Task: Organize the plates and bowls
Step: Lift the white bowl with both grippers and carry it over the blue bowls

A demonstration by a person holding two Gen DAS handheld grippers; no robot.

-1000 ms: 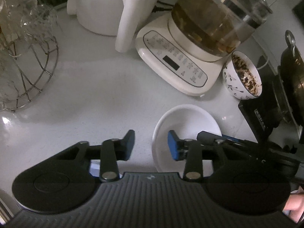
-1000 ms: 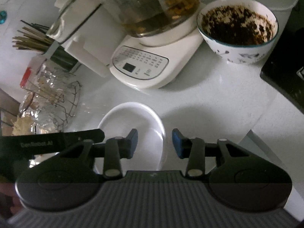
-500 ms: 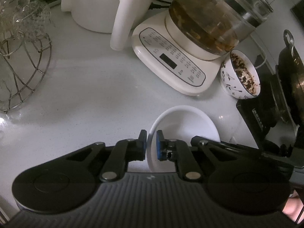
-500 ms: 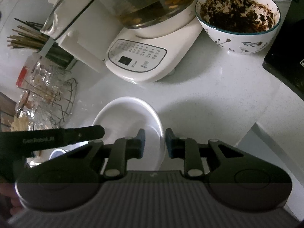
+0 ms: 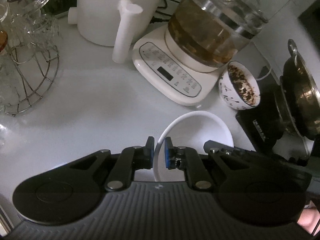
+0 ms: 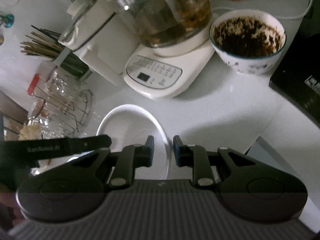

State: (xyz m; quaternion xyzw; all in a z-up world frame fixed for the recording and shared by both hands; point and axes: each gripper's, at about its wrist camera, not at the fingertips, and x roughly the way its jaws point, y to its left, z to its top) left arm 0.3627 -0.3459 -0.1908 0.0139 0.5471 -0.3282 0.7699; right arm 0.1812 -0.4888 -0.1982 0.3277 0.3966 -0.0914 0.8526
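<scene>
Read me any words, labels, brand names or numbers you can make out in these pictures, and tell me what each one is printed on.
"GenRobot AI": blurred, so my best reading, in pale letters on the left gripper's black arm in the right wrist view.
Kettle base control panel: printed button labels and a dark display, too small to read.
Black cooktop: a pale label on its front edge, too blurred to read.

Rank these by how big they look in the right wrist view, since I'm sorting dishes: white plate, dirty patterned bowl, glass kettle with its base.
1. glass kettle with its base, clearly largest.
2. white plate and dirty patterned bowl look similar; the plate is nearer and partly hidden by the grippers, so unranked.
</scene>
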